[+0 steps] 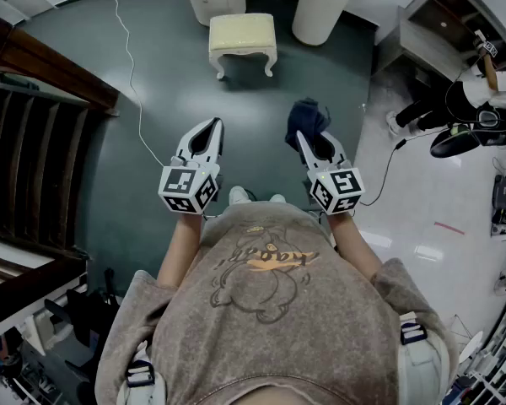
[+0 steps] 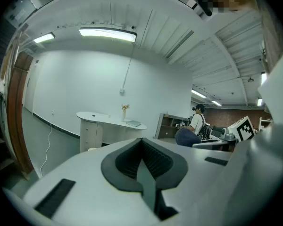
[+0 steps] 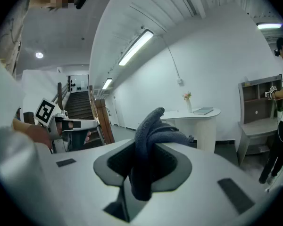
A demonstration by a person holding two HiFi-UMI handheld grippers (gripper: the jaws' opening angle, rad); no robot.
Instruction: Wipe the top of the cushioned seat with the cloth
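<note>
Right gripper view: right gripper (image 3: 144,171) clenches the cloth (image 3: 153,128) at a bunched fold — seemingly soft, limp, light; left gripper (image 2: 142,167) closed, empty.

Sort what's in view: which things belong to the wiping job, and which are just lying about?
Job: cushioned seat; cloth, held in the right gripper.
Lying about: white cable; wooden stairs; white counter; shelf unit. Left gripper shut, empty.

floor (image 1: 253,112) up to seat (image 1: 242,34): open | cable (image 1: 132,66): left | counter (image 1: 325,2): behind seat
</note>
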